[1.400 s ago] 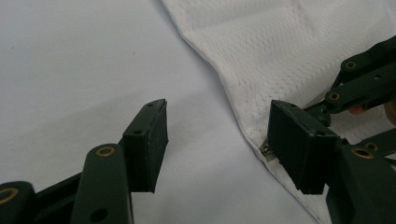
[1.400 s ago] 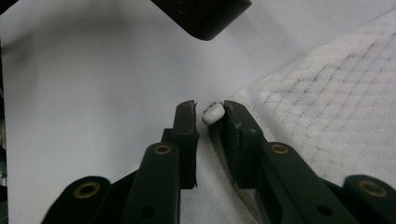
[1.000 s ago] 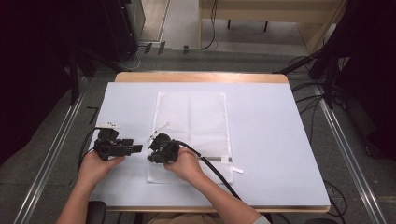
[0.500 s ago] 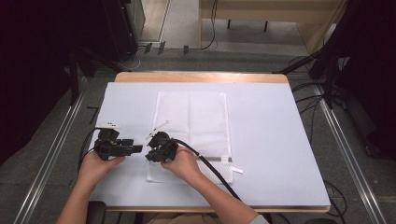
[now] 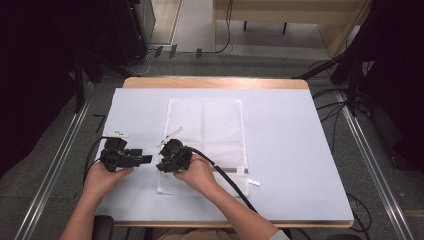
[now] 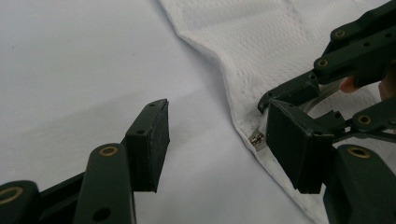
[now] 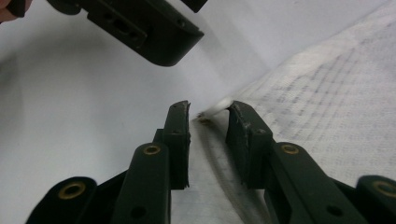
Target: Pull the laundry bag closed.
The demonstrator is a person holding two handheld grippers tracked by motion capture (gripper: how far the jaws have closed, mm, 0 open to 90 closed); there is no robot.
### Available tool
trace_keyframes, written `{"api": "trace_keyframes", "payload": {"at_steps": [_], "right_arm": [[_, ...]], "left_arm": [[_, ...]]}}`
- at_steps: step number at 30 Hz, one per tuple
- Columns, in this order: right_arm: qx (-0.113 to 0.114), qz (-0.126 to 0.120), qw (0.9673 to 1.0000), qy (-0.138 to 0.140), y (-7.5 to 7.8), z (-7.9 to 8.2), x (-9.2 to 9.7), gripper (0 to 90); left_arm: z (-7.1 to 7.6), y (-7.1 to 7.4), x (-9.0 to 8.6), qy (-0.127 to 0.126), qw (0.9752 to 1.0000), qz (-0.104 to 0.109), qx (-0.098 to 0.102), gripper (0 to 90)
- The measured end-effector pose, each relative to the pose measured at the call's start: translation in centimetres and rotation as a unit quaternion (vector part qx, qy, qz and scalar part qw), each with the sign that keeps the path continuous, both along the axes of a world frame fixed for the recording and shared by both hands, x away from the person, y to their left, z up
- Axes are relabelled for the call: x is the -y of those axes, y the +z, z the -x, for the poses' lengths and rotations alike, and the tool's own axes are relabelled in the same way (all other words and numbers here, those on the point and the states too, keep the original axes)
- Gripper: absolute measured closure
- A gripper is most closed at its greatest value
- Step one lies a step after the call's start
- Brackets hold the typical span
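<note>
While both tongs [image 5: 150, 161] stand released, the mesh bag's [image 5: 210, 125] edge lies between the right pair [image 7: 208, 114].

White mesh cloth bag [image 5: 206, 131], metal zipper pull [image 6: 256, 139]; matt white table cover [image 5: 290, 150].

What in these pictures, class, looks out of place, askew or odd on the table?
Little stands out. The white mesh bag lies flat and nearly square on the table cover. One oddity: the metal zipper pull at its left edge sits loose between the right gripper jaws, which have just been opening.
</note>
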State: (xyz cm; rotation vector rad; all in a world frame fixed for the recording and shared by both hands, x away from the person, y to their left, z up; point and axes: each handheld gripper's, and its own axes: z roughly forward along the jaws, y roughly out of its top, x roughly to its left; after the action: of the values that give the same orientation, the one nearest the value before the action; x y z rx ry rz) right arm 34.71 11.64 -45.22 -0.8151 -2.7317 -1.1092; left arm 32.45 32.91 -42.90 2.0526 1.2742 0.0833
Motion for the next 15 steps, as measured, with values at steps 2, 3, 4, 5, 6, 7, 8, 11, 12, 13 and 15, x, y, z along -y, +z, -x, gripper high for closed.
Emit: {"api": "trace_keyframes", "payload": {"at_steps": [2, 3, 4, 5, 6, 7, 8, 11, 12, 13, 15], "right_arm": [[0.000, 0.004, 1.0000, -0.002, -0.14, -0.25, 0.12, 70.0], [-0.009, 0.003, 0.9999, -0.005, -0.31, -0.48, 0.16, 71.3], [-0.010, -0.001, 0.9999, -0.002, -0.38, -0.56, 0.15, 72.2], [-0.010, -0.001, 0.9999, -0.002, -0.38, -0.56, 0.15, 72.2], [-0.013, -0.003, 0.9999, -0.003, -0.39, -0.53, 0.08, 72.5], [-0.013, -0.001, 0.9999, -0.002, -0.42, -0.50, -0.01, 73.9], [-0.014, 0.000, 0.9999, -0.001, -0.44, -0.45, -0.12, 75.5], [-0.014, 0.001, 0.9999, 0.002, -0.58, -0.44, -0.34, 79.2], [-0.015, 0.002, 0.9999, 0.006, -0.62, -0.31, -0.44, 81.8], [-0.015, 0.003, 0.9998, 0.008, -0.59, -0.22, -0.46, 82.6], [-0.010, 0.008, 0.9998, 0.013, -0.55, 0.01, -0.50, 84.3]], "left_arm": [[-0.02, -0.05, 0.03, 0.001, 1.0000, 0.001, -0.002, 40.4], [-0.03, -0.06, 0.03, 0.000, 1.0000, 0.000, -0.001, 40.4], [-0.02, -0.05, 0.03, 0.000, 1.0000, 0.001, -0.001, 40.3], [-0.02, -0.05, 0.03, 0.000, 1.0000, 0.001, -0.001, 40.3], [-0.02, -0.04, 0.02, 0.000, 1.0000, 0.001, -0.001, 40.3], [-0.02, -0.04, 0.01, 0.001, 1.0000, 0.001, -0.001, 40.3], [-0.03, -0.05, 0.01, 0.003, 1.0000, 0.002, -0.001, 40.3], [-0.01, -0.04, 0.03, 0.002, 1.0000, 0.001, -0.002, 40.3], [0.00, -0.04, 0.03, 0.001, 1.0000, 0.001, -0.001, 40.2], [-0.01, -0.04, 0.01, 0.001, 1.0000, 0.001, -0.001, 40.2], [-0.02, -0.04, 0.00, 0.002, 1.0000, 0.000, -0.001, 40.2]]}}
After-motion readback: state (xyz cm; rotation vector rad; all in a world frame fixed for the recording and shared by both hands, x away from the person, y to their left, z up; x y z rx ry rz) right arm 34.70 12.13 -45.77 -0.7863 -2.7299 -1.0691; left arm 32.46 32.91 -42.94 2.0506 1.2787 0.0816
